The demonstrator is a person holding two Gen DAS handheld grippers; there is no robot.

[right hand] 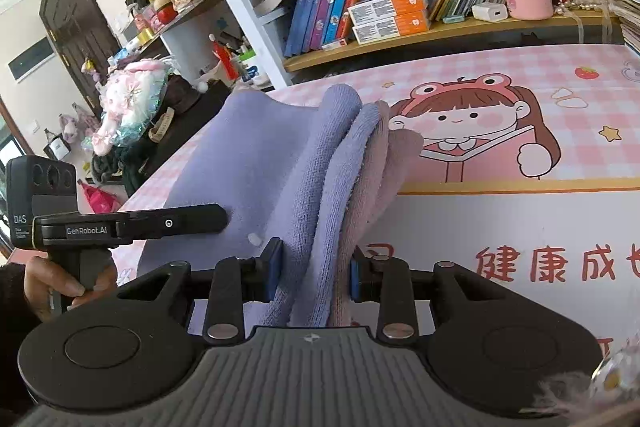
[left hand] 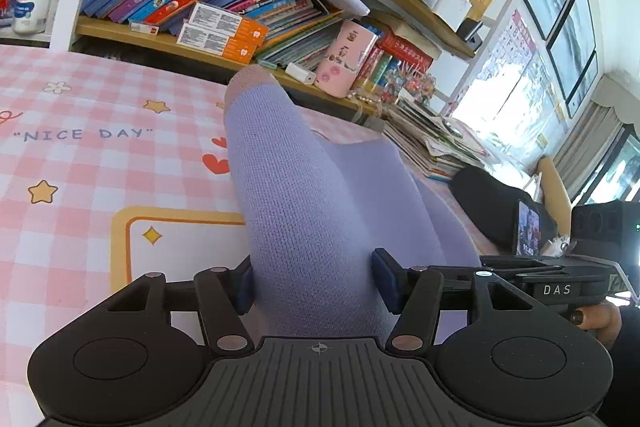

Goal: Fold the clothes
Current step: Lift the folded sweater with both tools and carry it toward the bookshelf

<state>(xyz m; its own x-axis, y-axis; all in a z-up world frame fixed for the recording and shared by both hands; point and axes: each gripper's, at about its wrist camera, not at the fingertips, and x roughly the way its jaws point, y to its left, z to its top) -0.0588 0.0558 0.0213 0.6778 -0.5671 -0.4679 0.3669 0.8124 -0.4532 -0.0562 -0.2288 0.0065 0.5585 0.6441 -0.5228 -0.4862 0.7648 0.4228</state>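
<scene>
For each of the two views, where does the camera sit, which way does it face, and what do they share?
Left wrist: behind the left tongs, shut on the lilac knit garment, facing the bookshelf; the right tongs and a hand show.
Right wrist: behind the right tongs, shut on bunched garment layers, facing the shelf; the other hand shows.
Shared: garment, pink checked table cover, orange boxes.

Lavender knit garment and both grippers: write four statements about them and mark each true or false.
1. The left gripper is shut on the lavender knit garment. True.
2. The right gripper hangs open with nothing in it. False: its blue pads clamp bunched folds of the garment.
3. The garment lies spread flat on the pink checked tablecloth. False: it is gathered and lifted between the grippers.
4. Two orange and white boxes lie on the bookshelf. True.
</scene>
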